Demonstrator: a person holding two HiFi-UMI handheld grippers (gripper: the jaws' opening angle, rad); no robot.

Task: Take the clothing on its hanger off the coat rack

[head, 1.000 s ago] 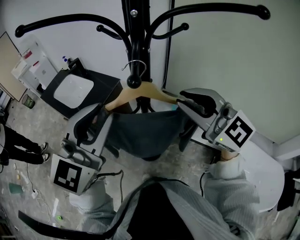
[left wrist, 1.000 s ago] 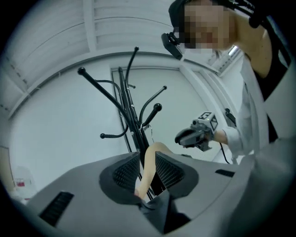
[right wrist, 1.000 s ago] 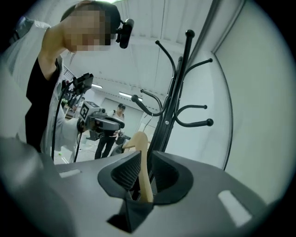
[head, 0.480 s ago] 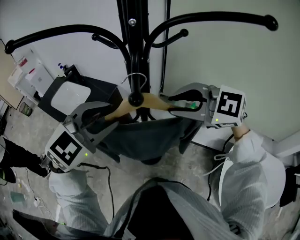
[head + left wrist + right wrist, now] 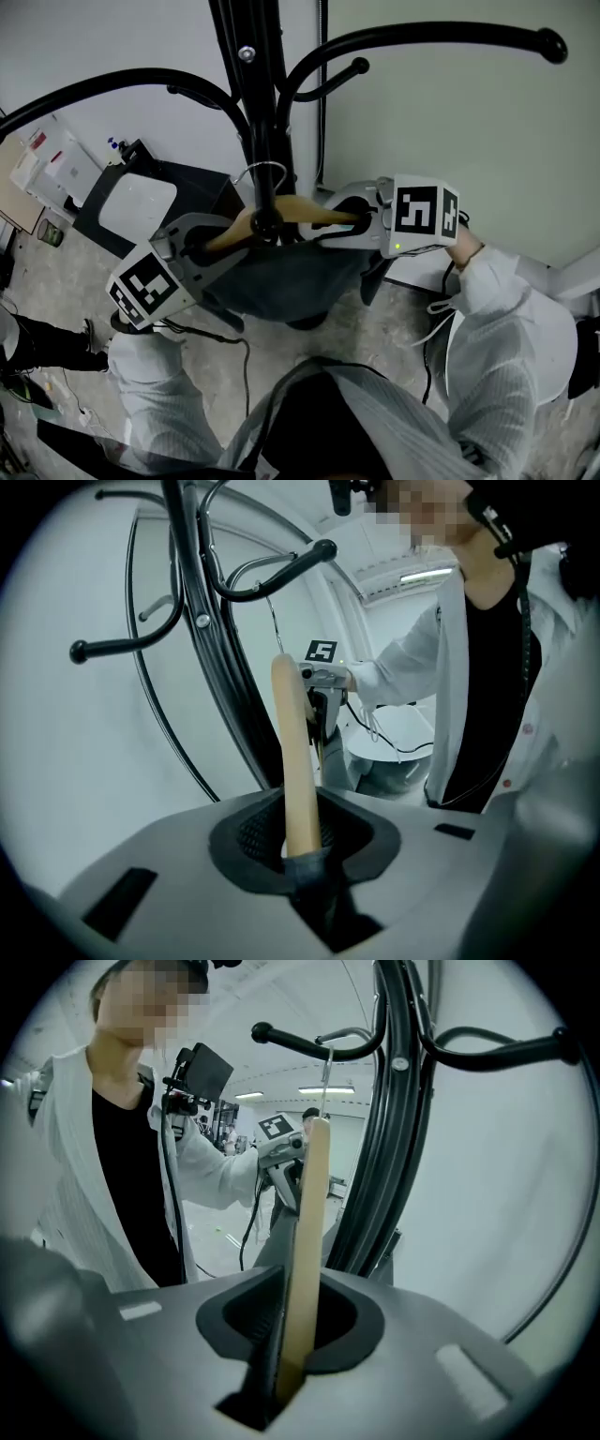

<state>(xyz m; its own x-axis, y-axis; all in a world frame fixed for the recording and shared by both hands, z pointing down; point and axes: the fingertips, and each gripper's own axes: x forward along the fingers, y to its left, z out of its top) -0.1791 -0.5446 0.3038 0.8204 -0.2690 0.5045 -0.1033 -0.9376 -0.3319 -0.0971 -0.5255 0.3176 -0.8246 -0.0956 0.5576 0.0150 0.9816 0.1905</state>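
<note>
Hanger [image 5: 305,208], wooden, is hanging by its wire hook [image 5: 265,169] on a short knobbed peg [image 5: 265,222] of the black coat rack [image 5: 253,94], sitting just above centre in the head view. A dark grey garment [image 5: 281,277] is draping from the hanger toward 6 o'clock. The left gripper [image 5: 208,240] is coming in from 8 o'clock and is clamping the hanger's left arm. Its jaws have just been closing, with the wood and a fold of the cloth between them. In the left gripper view the hanger [image 5: 295,761] is running straight up out of the left gripper [image 5: 302,841] toward the coat rack [image 5: 202,621], and the right gripper [image 5: 319,682] is showing at the far end. The right gripper [image 5: 339,217] is reaching in from 3 o'clock and is gripping the hanger's right arm. In the right gripper view the wood [image 5: 309,1241] is sitting pinched in the narrow slot of the right gripper [image 5: 292,1335], with the left gripper [image 5: 281,1152] showing beyond it. Both marker cubes [image 5: 145,286] are facing up, and grey sleeves [image 5: 506,319] are trailing toward 6 o'clock. A black box with a white top [image 5: 136,202] is standing on the speckled floor [image 5: 394,319] at 10 o'clock.
</note>
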